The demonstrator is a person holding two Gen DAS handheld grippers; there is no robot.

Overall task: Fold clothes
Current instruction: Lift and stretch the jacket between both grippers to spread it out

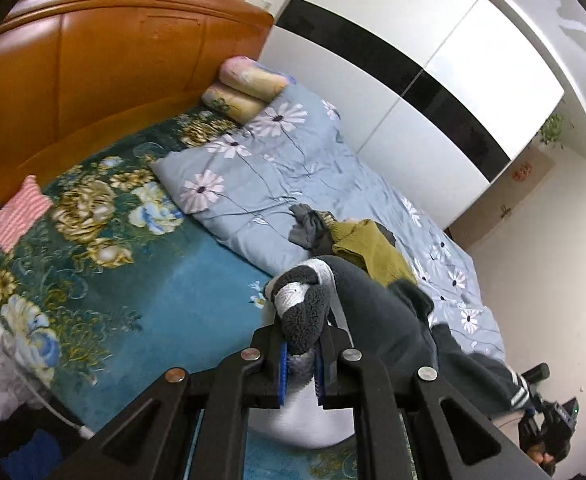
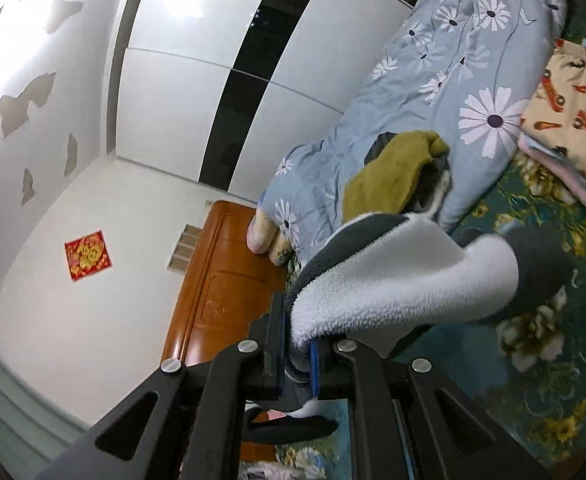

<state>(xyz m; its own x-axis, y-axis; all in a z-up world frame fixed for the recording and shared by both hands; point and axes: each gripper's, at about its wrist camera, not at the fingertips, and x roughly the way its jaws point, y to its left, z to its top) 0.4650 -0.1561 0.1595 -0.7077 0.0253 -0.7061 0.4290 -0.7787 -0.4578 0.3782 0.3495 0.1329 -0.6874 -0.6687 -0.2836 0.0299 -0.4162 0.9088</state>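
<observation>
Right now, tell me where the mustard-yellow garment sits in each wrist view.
Left wrist view: mustard-yellow garment right of centre, on the blue floral quilt.
Right wrist view: it lies just above centre, on the same quilt.
Shared landmark: the orange wooden headboard.

Both hand-held grippers (image 1: pixel 301 372) (image 2: pixel 297 364) clamped

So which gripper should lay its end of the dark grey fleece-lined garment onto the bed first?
Probably the left gripper: it grips the dark grey fleece-lined garment above open teal floral blanket. The right gripper also holds it, facing the wall.
</observation>
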